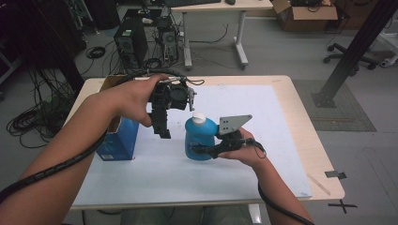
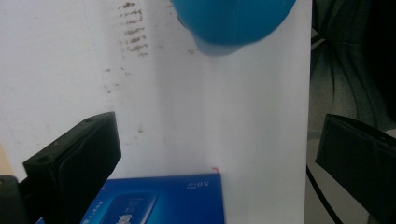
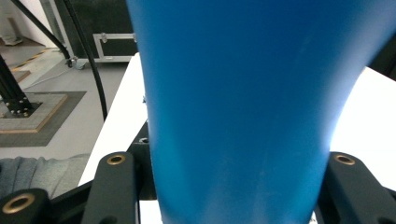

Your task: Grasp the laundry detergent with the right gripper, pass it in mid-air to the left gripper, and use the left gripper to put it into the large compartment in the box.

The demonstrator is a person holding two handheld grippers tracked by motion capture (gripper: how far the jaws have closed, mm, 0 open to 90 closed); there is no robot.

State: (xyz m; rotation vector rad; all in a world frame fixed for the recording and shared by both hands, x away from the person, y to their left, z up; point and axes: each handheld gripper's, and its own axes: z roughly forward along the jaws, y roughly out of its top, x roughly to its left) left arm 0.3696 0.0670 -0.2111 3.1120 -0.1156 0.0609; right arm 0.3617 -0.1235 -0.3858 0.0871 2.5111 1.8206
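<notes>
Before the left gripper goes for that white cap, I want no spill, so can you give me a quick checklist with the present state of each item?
1. Right gripper shut on the blue bottle: ok, the jaws clamp its sides in the right gripper view.
2. Bottle upright: ok in the high view.
3. White cap on and free of obstruction: ok.
4. Left gripper open with nothing between the jaws: ok, the jaws stand wide apart in the left gripper view.
5. Left gripper lined up over the cap: not ok, it hangs to the cap's left, near the blue box.
6. Bottle resting on the white mat: cannot tell.
</notes>
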